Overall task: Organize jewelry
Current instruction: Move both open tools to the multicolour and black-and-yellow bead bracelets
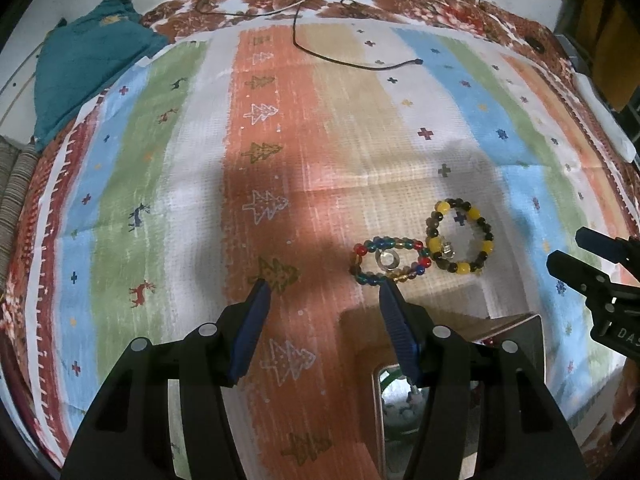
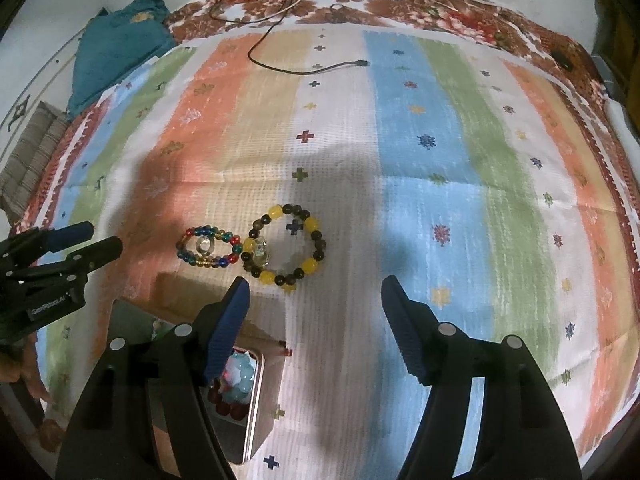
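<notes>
A multicolour bead bracelet lies on the striped cloth with a silver ring inside it. Beside it on the right lies a yellow-and-black bead bracelet with a small silver piece inside. An open tin box near me holds beads and a pale blue piece. My left gripper is open and empty, just short of the multicolour bracelet. My right gripper is open and empty, just short of the yellow bracelet.
A black cable lies across the far part of the cloth. A teal fabric bundle sits at the far left. The other gripper shows at each view's edge.
</notes>
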Tool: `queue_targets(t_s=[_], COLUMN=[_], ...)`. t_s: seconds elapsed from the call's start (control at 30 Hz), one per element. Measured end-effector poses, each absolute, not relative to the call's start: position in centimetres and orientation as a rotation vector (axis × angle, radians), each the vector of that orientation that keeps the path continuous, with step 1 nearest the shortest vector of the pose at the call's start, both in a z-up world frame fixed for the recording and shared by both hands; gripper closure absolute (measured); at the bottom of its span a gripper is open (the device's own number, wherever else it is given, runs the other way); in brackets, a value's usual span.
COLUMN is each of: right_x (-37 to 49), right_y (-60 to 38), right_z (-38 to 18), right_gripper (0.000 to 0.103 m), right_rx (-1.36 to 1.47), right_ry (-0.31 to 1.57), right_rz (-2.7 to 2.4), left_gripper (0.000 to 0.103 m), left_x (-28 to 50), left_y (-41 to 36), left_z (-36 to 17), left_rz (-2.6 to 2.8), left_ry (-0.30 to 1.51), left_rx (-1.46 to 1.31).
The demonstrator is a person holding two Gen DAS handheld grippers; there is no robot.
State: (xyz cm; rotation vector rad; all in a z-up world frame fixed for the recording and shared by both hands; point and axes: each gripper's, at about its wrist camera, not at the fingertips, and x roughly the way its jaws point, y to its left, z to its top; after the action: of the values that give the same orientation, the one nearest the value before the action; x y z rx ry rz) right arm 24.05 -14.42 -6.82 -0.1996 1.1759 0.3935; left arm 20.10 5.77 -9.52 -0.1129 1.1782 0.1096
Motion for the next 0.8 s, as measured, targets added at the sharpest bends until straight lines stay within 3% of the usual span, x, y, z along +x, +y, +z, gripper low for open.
queue_targets(t_s=[0.8], right_x=[26.6], right_y=[-12.1], right_z=[-10.1], right_gripper=[0.035], right_rx=[-0.288], right_ry=[1.220], right_rz=[0.382], left_gripper=[0.046], left_x=[23.5], left_y=[6.0], left_z=[-13.6], left_rz=[0.077], left_ry=[1.270], left_rx=[-0.073])
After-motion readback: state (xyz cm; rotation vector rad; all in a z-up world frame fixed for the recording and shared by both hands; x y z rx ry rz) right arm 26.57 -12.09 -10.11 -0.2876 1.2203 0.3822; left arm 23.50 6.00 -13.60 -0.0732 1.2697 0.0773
